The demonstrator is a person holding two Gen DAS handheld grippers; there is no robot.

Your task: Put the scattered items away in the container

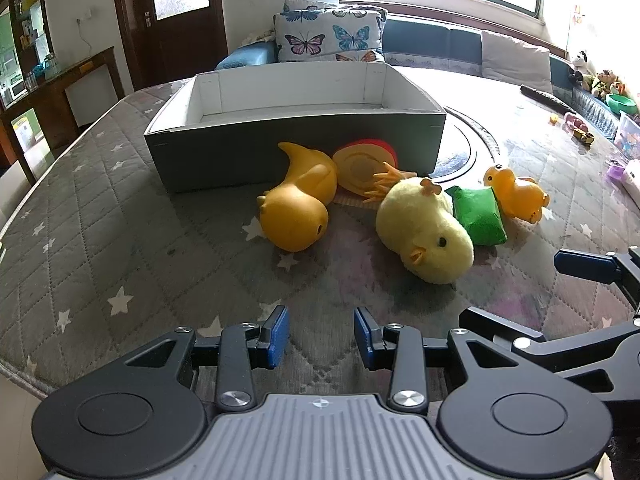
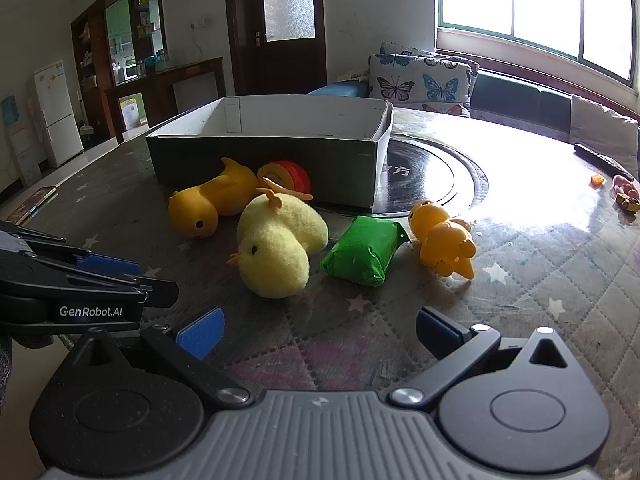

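An open grey box (image 1: 296, 148) (image 2: 264, 160) with a white inside stands on the quilted table. In front of it lie a large orange rubber duck (image 1: 298, 204) (image 2: 208, 204), a red and yellow tape roll (image 1: 366, 166) (image 2: 288, 174), a yellow plush chick (image 1: 426, 228) (image 2: 280, 248), a green packet (image 1: 478, 210) (image 2: 364, 250) and a small orange duck (image 1: 516, 192) (image 2: 442, 240). My left gripper (image 1: 321, 336) is open and empty, short of the toys. My right gripper (image 2: 318, 330) is open wide and empty, just short of the chick and packet.
A round dark turntable (image 2: 432, 176) lies to the right of the box. A remote (image 1: 546, 98) and small toys (image 1: 580, 128) lie at the far right edge. A sofa with butterfly cushions (image 1: 328, 36) stands behind the table.
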